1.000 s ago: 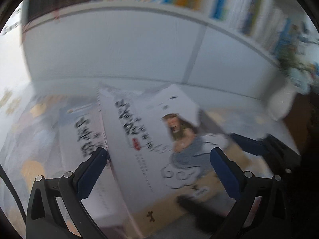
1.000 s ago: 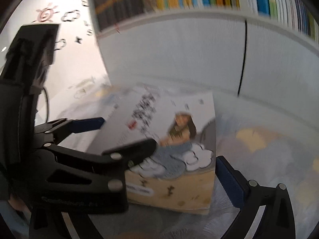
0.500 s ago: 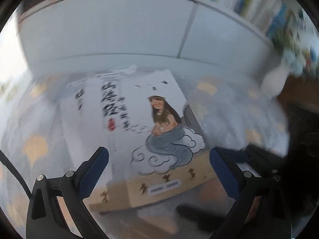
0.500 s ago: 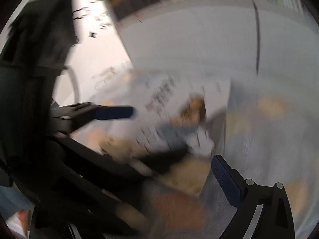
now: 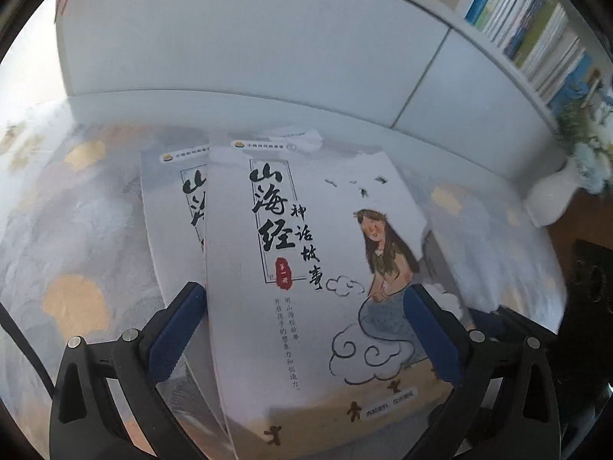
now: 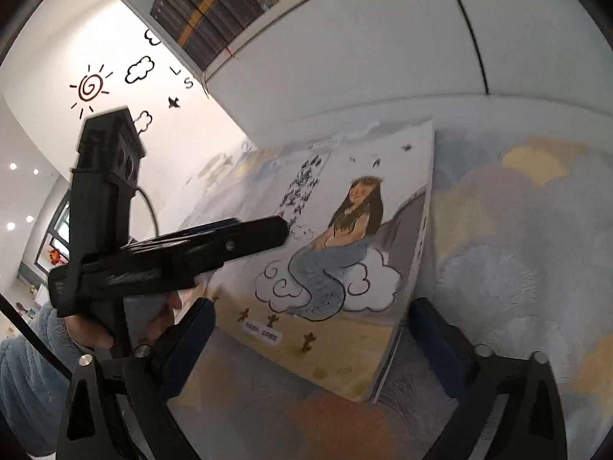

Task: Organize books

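Note:
A white book with a mermaid drawing and black Chinese title lies on top of a second book with the same title on a patterned cloth. My left gripper is open, its blue pads either side of the top book's lower part. In the right wrist view the top book sits tilted, its right edge raised. My right gripper is open, its pads straddling the book's near corner. The left gripper's black body reaches over the book from the left.
A white cabinet front stands behind the books, with a shelf of upright books above it. A white vase with flowers stands at the right. The patterned cloth extends to the right of the books.
Both grippers have moved in closer to the top book. The left gripper now straddles its lower part and the right gripper its near corner. The views have sharpened.

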`<state>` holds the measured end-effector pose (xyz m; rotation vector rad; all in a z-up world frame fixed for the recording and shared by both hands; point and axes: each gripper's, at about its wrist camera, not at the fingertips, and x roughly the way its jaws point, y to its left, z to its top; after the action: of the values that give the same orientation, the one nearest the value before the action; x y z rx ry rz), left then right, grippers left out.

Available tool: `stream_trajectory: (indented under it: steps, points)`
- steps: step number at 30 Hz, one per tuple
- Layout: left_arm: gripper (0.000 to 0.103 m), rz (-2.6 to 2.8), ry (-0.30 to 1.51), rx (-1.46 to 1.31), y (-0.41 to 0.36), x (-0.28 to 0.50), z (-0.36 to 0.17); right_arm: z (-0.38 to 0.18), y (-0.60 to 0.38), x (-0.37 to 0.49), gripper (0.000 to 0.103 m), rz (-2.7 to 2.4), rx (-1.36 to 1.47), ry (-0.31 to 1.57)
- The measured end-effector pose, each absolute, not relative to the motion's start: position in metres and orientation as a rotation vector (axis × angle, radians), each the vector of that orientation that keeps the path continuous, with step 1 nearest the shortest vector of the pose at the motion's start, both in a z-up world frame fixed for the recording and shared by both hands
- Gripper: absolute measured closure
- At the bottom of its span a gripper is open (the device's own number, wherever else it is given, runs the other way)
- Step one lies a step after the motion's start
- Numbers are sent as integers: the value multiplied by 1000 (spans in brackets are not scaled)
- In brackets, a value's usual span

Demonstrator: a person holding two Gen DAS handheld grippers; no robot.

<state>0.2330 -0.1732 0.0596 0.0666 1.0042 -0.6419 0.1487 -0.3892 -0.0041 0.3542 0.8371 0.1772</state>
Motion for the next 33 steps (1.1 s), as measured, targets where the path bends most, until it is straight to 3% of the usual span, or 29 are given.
stream_trajectory:
  steps: [4, 7, 9, 17, 20, 25, 31, 33]
  points:
    - [2, -708, 1047, -46, -164, 227, 61, -2, -401, 148, 0, 184, 437, 832]
    - [2, -785, 1094, -79, -159, 212, 63, 0, -409, 140, 17, 195, 484, 821]
    - [3, -809, 1097, -45, -161, 200, 62, -1, -411, 134, 44, 162, 449, 830]
    - [12, -827, 1148, -161, -148, 192, 73, 16, -399, 108, 67, 124, 419, 770]
    - [12, -938, 1103, -205, -143, 176, 108, 28, -396, 98, 70, 173, 497, 722]
    - [10, -979, 909, -89, -136, 142, 171, 58, -338, 96, 74, 301, 397, 701]
    - [9, -865, 956, -123, -76, 121, 197, 63, -315, 76, 74, 347, 713, 599]
    - [8, -837, 956, -122, -66, 106, 203, 61, -306, 67, 80, 385, 819, 564]
